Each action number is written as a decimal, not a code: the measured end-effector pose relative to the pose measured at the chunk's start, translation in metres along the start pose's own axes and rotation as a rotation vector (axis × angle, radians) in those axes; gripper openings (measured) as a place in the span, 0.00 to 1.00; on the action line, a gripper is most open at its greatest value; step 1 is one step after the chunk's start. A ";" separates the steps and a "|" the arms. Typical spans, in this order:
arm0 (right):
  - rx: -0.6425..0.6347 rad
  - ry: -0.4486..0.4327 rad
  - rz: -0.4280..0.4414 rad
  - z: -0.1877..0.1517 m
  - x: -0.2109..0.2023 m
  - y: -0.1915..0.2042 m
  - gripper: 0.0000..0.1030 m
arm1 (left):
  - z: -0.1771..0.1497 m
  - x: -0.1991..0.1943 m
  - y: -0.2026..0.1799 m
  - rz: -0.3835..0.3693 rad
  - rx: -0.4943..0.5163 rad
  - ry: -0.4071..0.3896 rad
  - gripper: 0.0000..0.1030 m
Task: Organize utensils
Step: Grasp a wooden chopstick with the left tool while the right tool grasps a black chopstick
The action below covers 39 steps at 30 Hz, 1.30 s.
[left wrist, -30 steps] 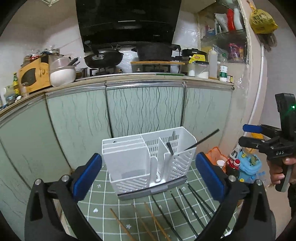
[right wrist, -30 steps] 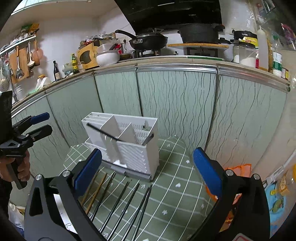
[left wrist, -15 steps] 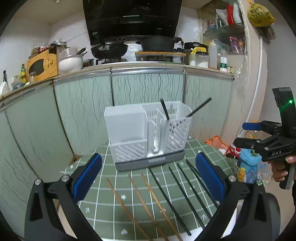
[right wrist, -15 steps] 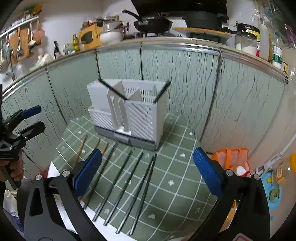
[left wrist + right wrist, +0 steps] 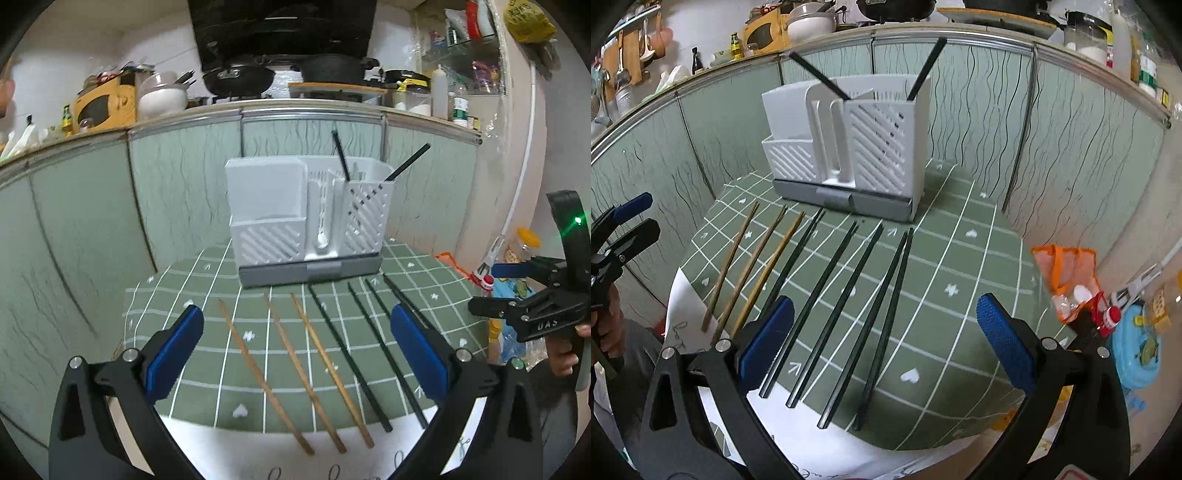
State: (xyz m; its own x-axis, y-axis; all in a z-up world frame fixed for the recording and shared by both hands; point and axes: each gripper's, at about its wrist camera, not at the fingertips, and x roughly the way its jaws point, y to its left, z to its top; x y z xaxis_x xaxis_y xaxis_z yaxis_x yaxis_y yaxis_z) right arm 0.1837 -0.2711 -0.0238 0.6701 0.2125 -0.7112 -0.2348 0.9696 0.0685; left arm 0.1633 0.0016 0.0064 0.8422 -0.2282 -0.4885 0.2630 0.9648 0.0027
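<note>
A white utensil holder (image 5: 308, 216) (image 5: 849, 144) on a grey base stands at the far side of a green grid mat (image 5: 236, 354) (image 5: 953, 266). Two black chopsticks (image 5: 406, 161) (image 5: 925, 68) lean in its right compartment. On the mat lie three wooden chopsticks (image 5: 295, 363) (image 5: 753, 266) on the left and several black chopsticks (image 5: 351, 354) (image 5: 846, 291) on the right. My left gripper (image 5: 295, 350) is open and empty above the near ends of the wooden ones. My right gripper (image 5: 884, 336) is open and empty above the black ones.
Green patterned cabinet doors (image 5: 177, 192) stand close behind the mat, under a counter with pans and jars. An orange bag (image 5: 1067, 280) and a blue toy (image 5: 1137, 350) lie on the floor to the right. White paper (image 5: 820, 443) edges the mat's near side.
Both grippers have pulled back and tilted down. The holder now looks farther off and the full row of chopsticks on the mat has come into view. Both stay open.
</note>
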 end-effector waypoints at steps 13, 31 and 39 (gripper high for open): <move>0.083 -0.039 -0.071 -0.042 0.014 -0.005 0.92 | -0.056 0.014 0.012 0.086 -0.077 0.062 0.96; 0.100 -0.026 -0.123 -0.075 0.025 0.004 0.56 | -0.096 0.052 0.002 0.197 -0.109 0.223 0.51; 0.064 0.015 -0.155 -0.082 0.035 0.012 0.29 | -0.105 0.057 -0.005 0.217 -0.108 0.236 0.40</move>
State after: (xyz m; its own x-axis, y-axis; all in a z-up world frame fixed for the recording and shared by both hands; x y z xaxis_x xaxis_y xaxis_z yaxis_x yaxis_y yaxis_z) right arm 0.1470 -0.2615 -0.1053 0.6843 0.0586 -0.7268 -0.0836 0.9965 0.0016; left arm 0.1604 -0.0030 -0.1131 0.7377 0.0087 -0.6751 0.0275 0.9987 0.0430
